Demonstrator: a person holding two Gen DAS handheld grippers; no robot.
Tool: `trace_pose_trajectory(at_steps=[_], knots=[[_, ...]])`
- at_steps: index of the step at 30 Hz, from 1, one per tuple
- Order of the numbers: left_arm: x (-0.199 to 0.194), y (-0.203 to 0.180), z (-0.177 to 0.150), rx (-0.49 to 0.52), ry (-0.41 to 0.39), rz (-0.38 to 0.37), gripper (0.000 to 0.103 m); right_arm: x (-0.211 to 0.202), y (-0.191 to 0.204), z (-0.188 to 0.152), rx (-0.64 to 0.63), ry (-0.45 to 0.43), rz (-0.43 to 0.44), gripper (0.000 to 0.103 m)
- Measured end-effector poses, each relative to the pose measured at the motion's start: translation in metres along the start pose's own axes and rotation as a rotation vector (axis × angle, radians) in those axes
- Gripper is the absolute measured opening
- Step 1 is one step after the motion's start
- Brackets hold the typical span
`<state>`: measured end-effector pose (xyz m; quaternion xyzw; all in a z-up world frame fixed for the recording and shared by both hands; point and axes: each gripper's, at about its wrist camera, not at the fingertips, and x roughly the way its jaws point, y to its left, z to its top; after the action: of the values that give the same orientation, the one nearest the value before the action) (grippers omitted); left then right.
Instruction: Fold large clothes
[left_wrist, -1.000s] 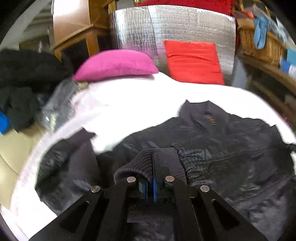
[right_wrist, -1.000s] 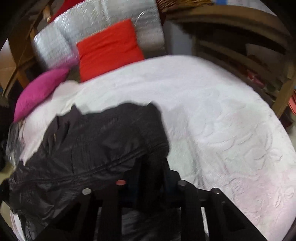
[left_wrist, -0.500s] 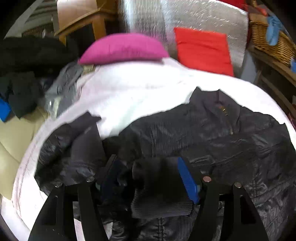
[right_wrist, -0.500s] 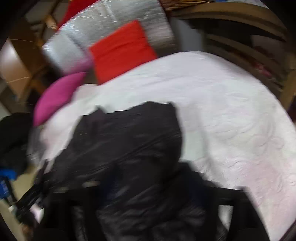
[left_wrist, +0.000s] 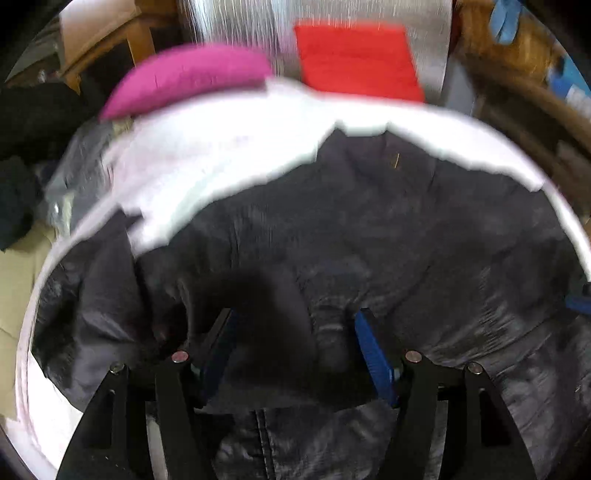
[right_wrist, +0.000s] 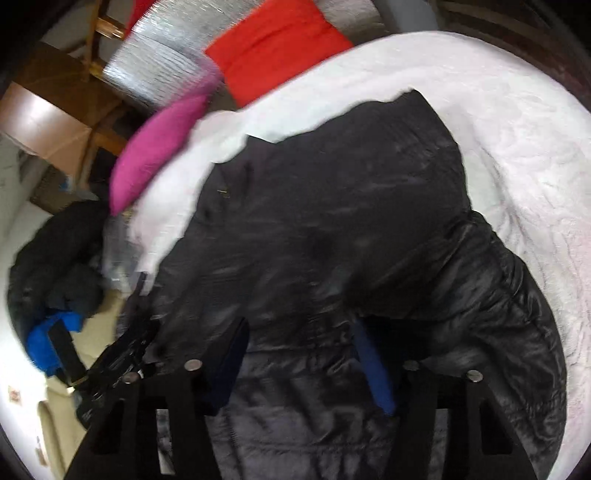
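Black, shiny and quilted, the jacket (left_wrist: 388, 236) lay spread across the white bed cover (left_wrist: 207, 158), and that was where I found it from both wrist views. Starting at the left, one sleeve (left_wrist: 96, 280) trailed off toward the bed's left edge, while the collar (left_wrist: 373, 147) pointed away from me, toward the pink pillow (left_wrist: 188, 77) and the red cushion (left_wrist: 354, 59) at the head of the bed. So the jacket's long axis ran from my tongs up to that collar, hem end nearest me.

My left tongs (left_wrist: 295, 347) stood spread, blue pads apart, having opened within the last second; a dark ribbed cuff (left_wrist: 273, 332) lay loose between them, not pinched as far as I could judge through the blur. Moving right, my right tongs (right_wrist: 299, 354) were also apart over the jacket's near part, their jaws having just been closing from a wider gape, with quilted cloth between them but no pad visibly pressing on it.

Both hands sat at the hem end, side by side. I judged the left nearer the loose sleeve, so any sleeve fold inward would fall to it, and the right nearer the bunched right side (right_wrist: 491, 280).
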<state>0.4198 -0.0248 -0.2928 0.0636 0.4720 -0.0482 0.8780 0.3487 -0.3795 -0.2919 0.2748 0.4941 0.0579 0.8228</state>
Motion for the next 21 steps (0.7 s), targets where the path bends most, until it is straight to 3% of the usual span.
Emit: trace_pose_trajectory(at_steps=[2, 5, 7, 9, 11, 17, 19, 21], knots=[[0.009, -0.001, -0.003, -0.004, 0.034, -0.004, 0.067, 0.009, -0.003, 0.000, 0.002, 0.022, -0.042, 0.052], [-0.001, -0.004, -0.002, 0.020, 0.006, -0.001, 0.067, 0.001, 0.011, 0.001, -0.067, -0.029, -0.051, 0.052], [-0.013, -0.001, 0.000, -0.008, -0.030, -0.047, 0.067, -0.006, 0.028, 0.000, -0.124, -0.070, -0.041, 0.056], [-0.026, 0.002, 0.002, -0.036, -0.070, -0.103, 0.072, -0.012, 0.036, -0.004, -0.160, -0.105, -0.072, 0.070], [-0.027, 0.002, 0.002, -0.044, -0.080, -0.124, 0.083, -0.006, 0.045, -0.006, -0.208, -0.119, -0.127, 0.075], [0.015, 0.000, 0.002, -0.052, 0.058, -0.080, 0.084, 0.037, 0.051, -0.011, -0.275, -0.015, -0.229, 0.075], [0.012, 0.001, 0.000, -0.057, 0.050, -0.083, 0.084, 0.031, 0.053, -0.007, -0.295, -0.025, -0.228, 0.075], [0.008, 0.003, 0.002, -0.065, 0.031, -0.086, 0.084, 0.013, 0.045, 0.005, -0.257, -0.089, -0.208, 0.075]])
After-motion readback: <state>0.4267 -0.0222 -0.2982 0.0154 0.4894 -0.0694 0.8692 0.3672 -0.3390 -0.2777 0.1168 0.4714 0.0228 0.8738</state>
